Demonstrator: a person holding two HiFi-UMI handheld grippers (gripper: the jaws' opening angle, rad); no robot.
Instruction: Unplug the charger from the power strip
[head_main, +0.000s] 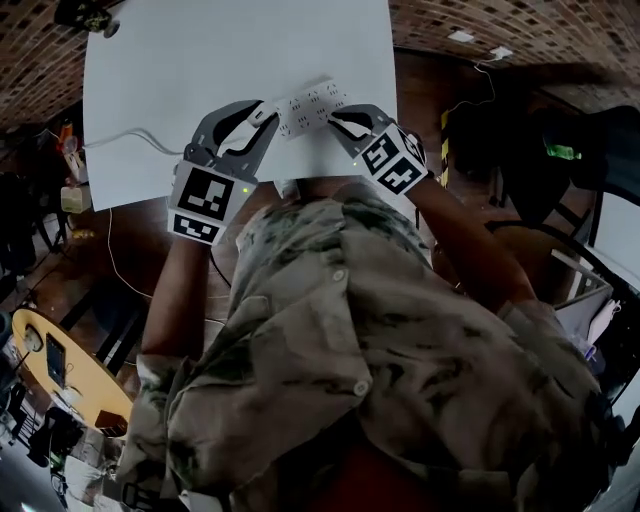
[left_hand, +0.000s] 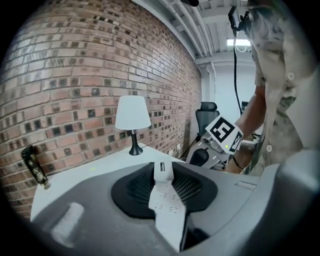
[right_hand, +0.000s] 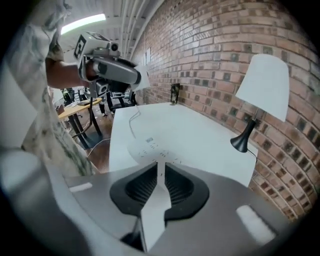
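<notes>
Both grippers are on the power strip (head_main: 310, 103), one at each end, over the near part of the white counter (head_main: 200, 60). L gripper (head_main: 262, 118): jaws clamped on the strip's left end, w/ socket holes showing right between them. R gripper (head_main: 342, 120): jaws closed tight on a thin white edge of the strip's right end, the rest of it w/ its holes just beyond. I can't pick out the charger itself. A white cable (head_main: 130, 137) runs left across the counter from the L gripper. A white-shaded lamp (left_hand: 133, 114) stands at the far side by the brick wall (left_hand: 75, 75).
</notes>
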